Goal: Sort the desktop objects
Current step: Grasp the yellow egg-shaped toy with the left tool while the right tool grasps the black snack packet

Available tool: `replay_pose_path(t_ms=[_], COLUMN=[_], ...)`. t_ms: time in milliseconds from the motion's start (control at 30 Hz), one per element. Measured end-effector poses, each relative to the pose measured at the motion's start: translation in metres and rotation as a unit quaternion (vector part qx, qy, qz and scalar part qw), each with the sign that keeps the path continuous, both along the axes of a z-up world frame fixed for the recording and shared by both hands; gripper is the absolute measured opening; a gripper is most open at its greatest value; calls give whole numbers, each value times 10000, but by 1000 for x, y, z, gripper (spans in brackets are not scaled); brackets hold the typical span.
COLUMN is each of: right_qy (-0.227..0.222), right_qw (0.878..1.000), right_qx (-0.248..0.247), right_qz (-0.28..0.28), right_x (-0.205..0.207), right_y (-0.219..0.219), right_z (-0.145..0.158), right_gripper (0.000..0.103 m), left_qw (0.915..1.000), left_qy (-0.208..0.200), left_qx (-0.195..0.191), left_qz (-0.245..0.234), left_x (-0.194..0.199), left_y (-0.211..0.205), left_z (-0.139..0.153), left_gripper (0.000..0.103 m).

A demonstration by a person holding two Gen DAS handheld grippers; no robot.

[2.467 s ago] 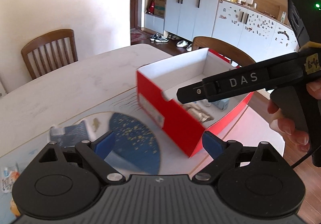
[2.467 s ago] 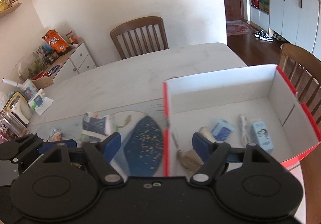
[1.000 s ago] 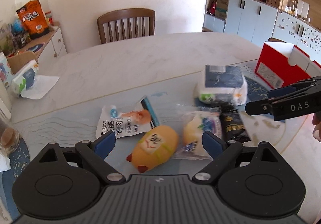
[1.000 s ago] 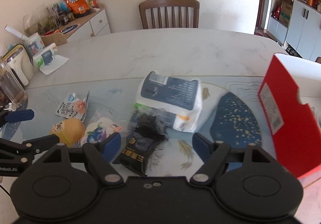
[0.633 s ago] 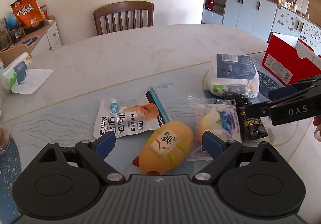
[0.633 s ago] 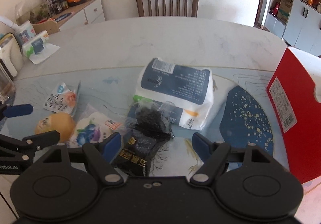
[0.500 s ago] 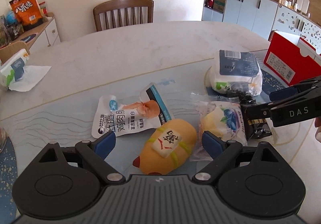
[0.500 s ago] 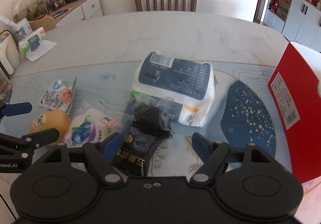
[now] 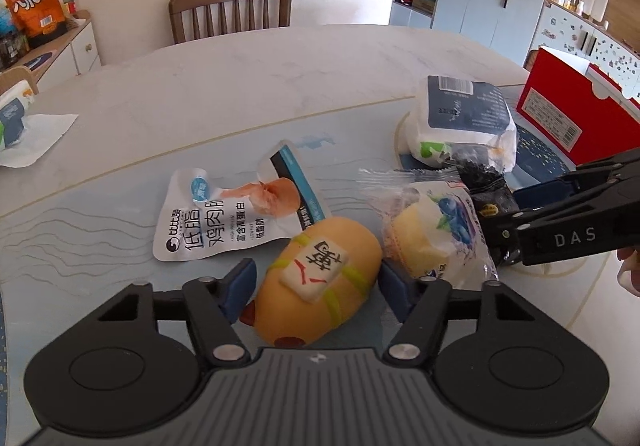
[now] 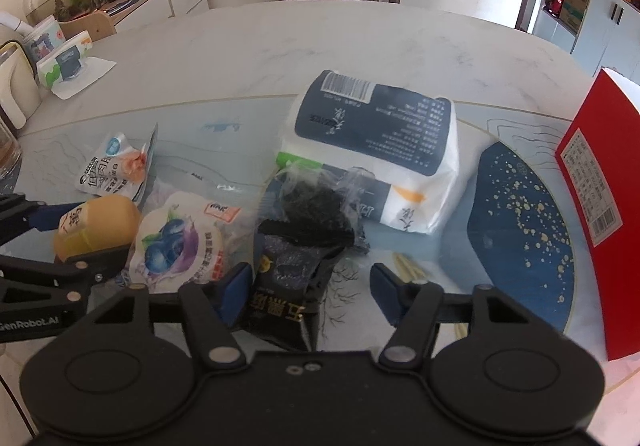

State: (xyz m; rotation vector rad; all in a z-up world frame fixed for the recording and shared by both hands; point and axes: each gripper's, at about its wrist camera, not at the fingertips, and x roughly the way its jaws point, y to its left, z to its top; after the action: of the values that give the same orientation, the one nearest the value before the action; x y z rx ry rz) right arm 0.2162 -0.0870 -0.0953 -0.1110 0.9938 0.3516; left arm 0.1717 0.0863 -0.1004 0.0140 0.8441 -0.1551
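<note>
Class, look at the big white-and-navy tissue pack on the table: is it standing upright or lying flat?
Lying flat: the tissue pack rests on its broad side, barcode panel facing up.

A home dining room: marble table (image 9: 248,86), wooden chair (image 9: 230,8), cluttered cabinets (image 9: 492,6).

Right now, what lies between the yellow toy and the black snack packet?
The blueberry bread packet lies between yellow toy and black snack packet, clearest in the right wrist view.

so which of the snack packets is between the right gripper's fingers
The black snack packet, dark with gold lettering, lies between the right gripper fingers. The blueberry packet and chicken packet lie off to its left.
</note>
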Motion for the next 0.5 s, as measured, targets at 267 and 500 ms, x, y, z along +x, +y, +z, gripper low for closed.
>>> replay_pose_path(t_ms=[267,500], right_qy=[15,23], right_qw=[10000,10000], right_qx=[0,-4], right_qz=[78,69], right_x=[-3,-4], right_y=[3,0], right_z=[0,2], right_gripper=[41,35], left_qw=[10000,9996], left_qy=[-19,2], left_qx=[19,-15], left_qz=[68,272], left_x=[-4,-5], left_y=[-1,2], left_z=[1,4], left_gripper=[57,55])
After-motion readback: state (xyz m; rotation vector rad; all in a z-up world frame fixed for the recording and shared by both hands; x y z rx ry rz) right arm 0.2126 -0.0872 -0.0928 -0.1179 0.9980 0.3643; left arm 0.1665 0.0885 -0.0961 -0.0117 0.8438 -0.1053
